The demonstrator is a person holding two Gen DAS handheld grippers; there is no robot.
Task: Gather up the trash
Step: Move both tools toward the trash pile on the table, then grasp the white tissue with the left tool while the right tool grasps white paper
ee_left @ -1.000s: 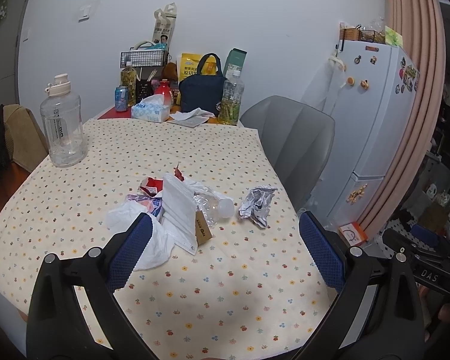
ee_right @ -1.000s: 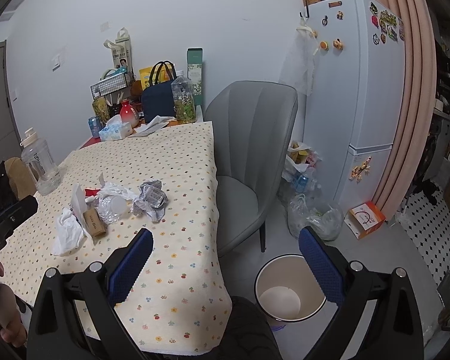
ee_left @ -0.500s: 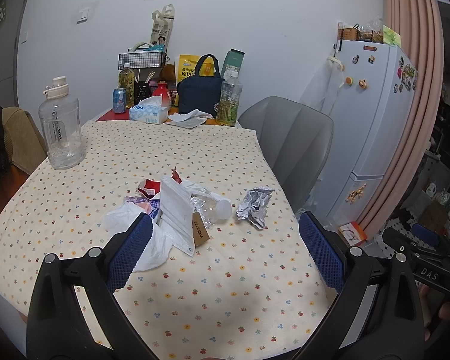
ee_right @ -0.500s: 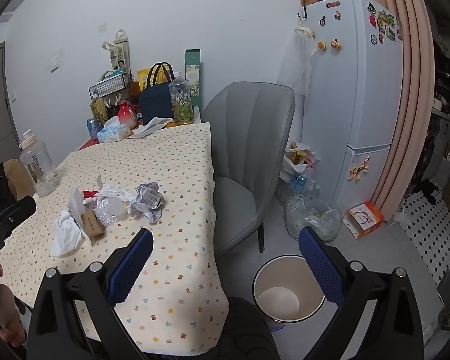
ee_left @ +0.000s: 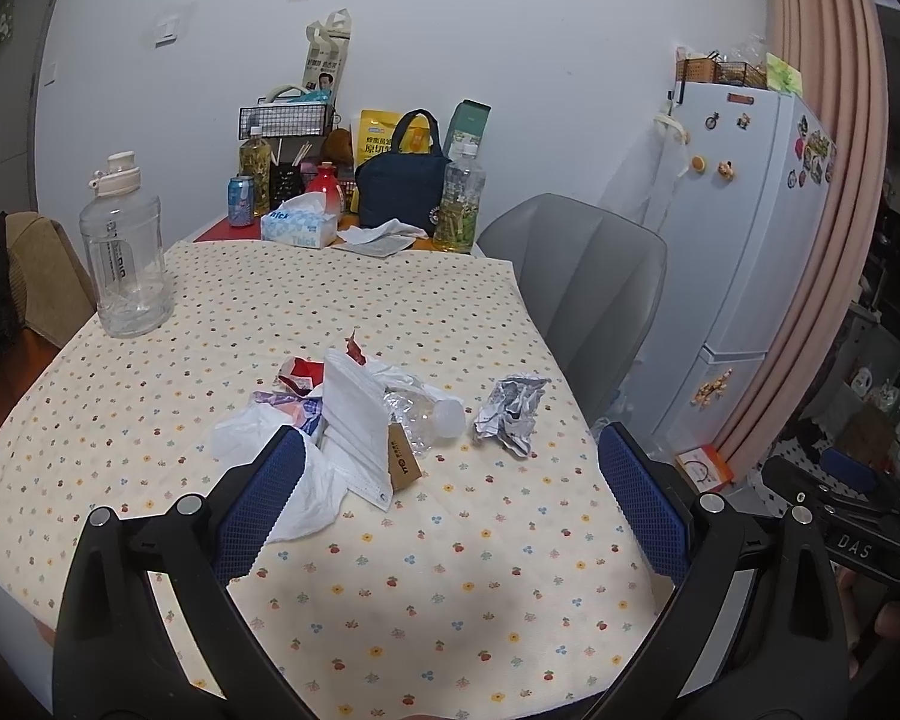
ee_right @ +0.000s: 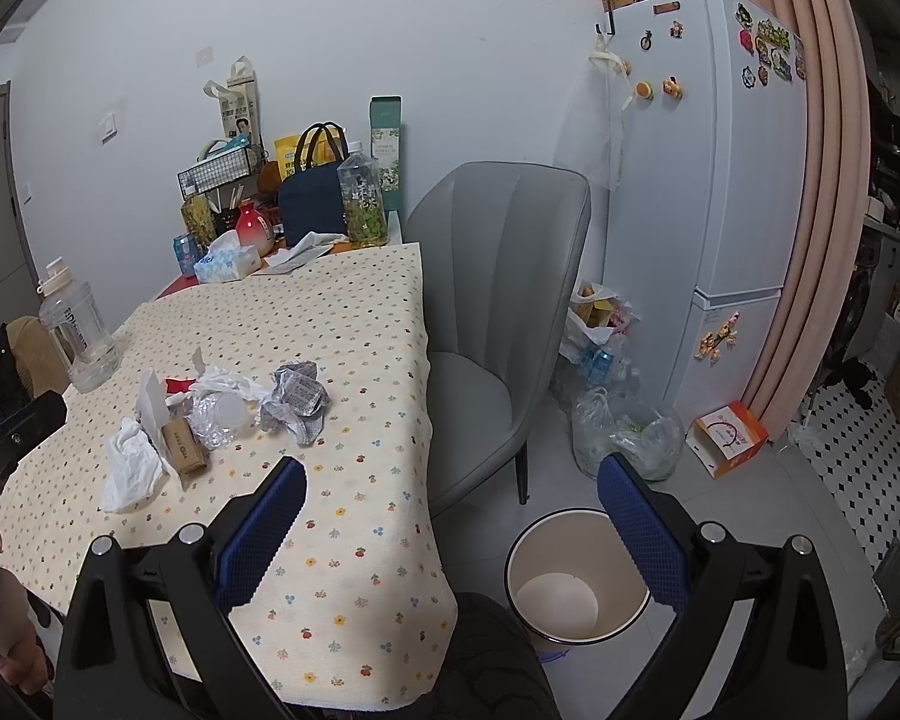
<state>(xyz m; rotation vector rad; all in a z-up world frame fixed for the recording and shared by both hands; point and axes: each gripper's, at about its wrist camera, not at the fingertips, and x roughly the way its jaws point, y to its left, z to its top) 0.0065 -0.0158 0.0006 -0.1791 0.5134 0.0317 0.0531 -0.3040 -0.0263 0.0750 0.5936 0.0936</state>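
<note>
Cloth: cream, flower-print, covers the worktop (ee_left: 450, 540); hangs loose over the near edge.
Trash pile: mid-worktop, all touching or overlapping — white tissue (ee_left: 294, 468), face mask (ee_left: 357, 420), brown tag (ee_left: 403, 459), crushed clear bottle (ee_left: 429, 414), red wrapper scraps (ee_left: 303, 369).
Foil ball: crumpled silver wrapper (ee_left: 513, 411), just beside the bottle, apart from the pile, near the chair-side edge.
Bin: white bin (ee_right: 576, 585) on the floor below the worktop corner, next to the grey chair (ee_right: 504, 324); looks empty.
Left tool (ee_left: 450, 498): wide apart, holding nothing, above the near worktop, aimed at the pile.
Right tool (ee_right: 450, 516): wide apart, holding nothing, over the worktop corner, bin under its right finger.
Stage: nothing collected yet, judging from the empty bin and the full pile.
Not trash: water jug (ee_left: 126, 252), tissue box (ee_left: 299, 228), navy bag (ee_left: 402, 192) and bottles at the far end.
Risk 1: the pile is tangled, so pinching the tissue could drag the mask or tag along and drop them short of the bin.
Risk 2: the bottle is round and slick; a side pinch could squirt it off the edge.
Risk 3: a low pinch could catch the cloth and pull everything.
Risk 4: the foil is light, so a nudge could send it to the floor.
</note>
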